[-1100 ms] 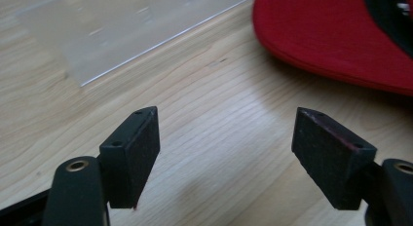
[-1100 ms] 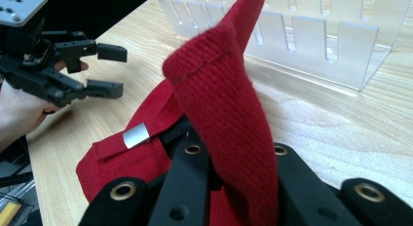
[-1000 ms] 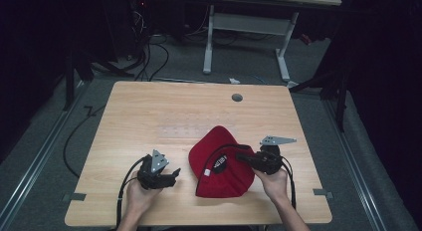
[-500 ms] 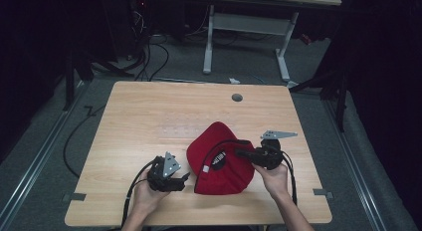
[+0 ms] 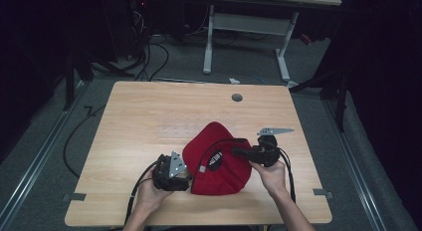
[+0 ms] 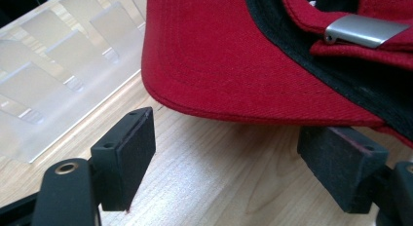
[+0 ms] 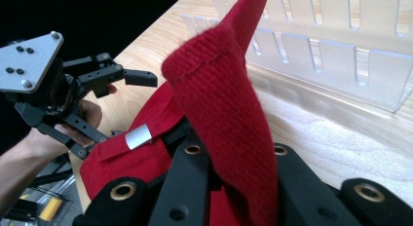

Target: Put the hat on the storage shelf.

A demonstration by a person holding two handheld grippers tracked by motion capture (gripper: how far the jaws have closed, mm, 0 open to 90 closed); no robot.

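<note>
The right gripper [image 5: 238, 152] pinches the red cap [image 5: 216, 161]. The left gripper [image 6: 243, 160], wide open and empty beside the cap's brim, likely grabs it next.

The cap [image 5: 219, 161] is red, with a black inner band [image 6: 311, 75] and a silver-grey metal clasp [image 6: 363, 30] on its strap. Both grippers, left [image 5: 186, 175] and right [image 5: 238, 152], are black, each topped by a grey plate with dark screws. The table [image 5: 149, 116] is pale wood with fine grain. A clear, frosted-looking slotted rack [image 7: 336, 36] stands on it.
</note>
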